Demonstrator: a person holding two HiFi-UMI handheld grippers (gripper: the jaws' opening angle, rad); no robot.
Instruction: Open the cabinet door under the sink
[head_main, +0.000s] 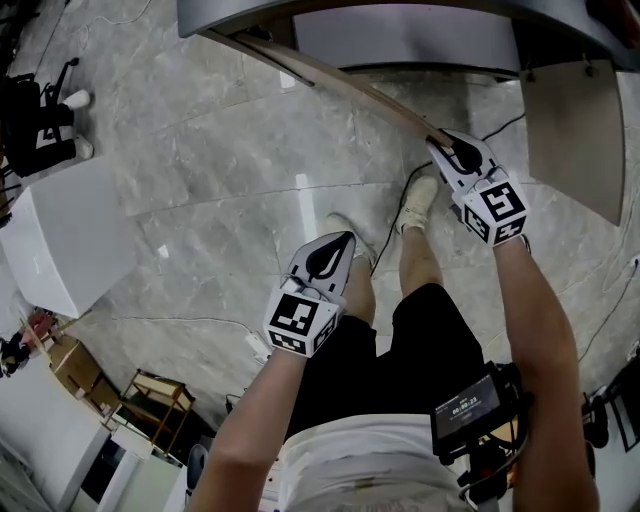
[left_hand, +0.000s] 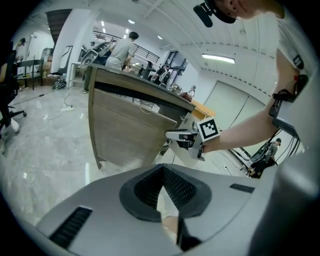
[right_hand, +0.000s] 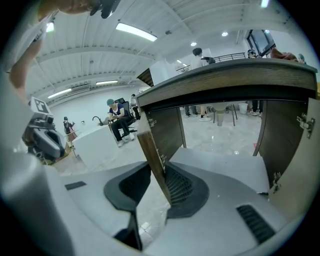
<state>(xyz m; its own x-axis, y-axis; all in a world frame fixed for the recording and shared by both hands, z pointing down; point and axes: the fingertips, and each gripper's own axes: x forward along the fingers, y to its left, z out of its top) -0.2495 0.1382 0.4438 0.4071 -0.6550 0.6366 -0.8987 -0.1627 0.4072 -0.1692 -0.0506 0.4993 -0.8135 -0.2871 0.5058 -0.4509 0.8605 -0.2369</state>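
The cabinet door (right_hand: 154, 160) edge is clamped between the right gripper's (head_main: 447, 149) fingers; the left gripper's (head_main: 338, 247) fingers are pressed together, empty.

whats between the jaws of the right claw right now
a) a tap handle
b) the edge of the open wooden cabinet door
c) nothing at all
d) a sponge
b: in the right gripper view the thin edge of the cabinet door runs between the pads of the right claw, which is closed on it.

cabinet door (head_main: 340, 85) swung out across front, bare floor (head_main: 200, 170) leftward
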